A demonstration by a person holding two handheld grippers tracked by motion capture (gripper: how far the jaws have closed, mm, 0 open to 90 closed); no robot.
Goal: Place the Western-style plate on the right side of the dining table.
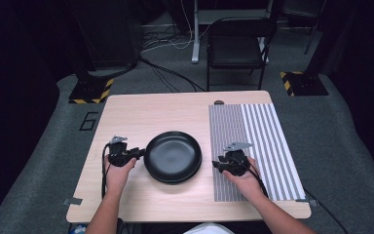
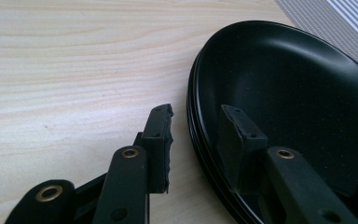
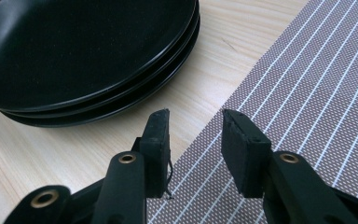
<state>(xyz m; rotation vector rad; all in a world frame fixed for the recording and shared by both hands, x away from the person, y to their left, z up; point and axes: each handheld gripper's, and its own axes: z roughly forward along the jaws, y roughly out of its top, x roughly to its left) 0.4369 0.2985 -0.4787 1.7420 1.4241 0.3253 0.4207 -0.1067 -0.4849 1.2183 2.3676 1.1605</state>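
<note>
Right gripper view: glossy black plates (image 3: 88, 51) — stacked three deep — beside right hand-held gripper (image 3: 196, 123), jaws parted.

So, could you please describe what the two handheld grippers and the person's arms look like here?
Both the left gripper and the right gripper are black, each topped by a grey three-cornered plate and trailing a black cable. Their jaws are flat black pads on black links with brass-coloured rivets. The left pad's edge looks chipped. The forearms are bare, with no sleeves visible.
</note>
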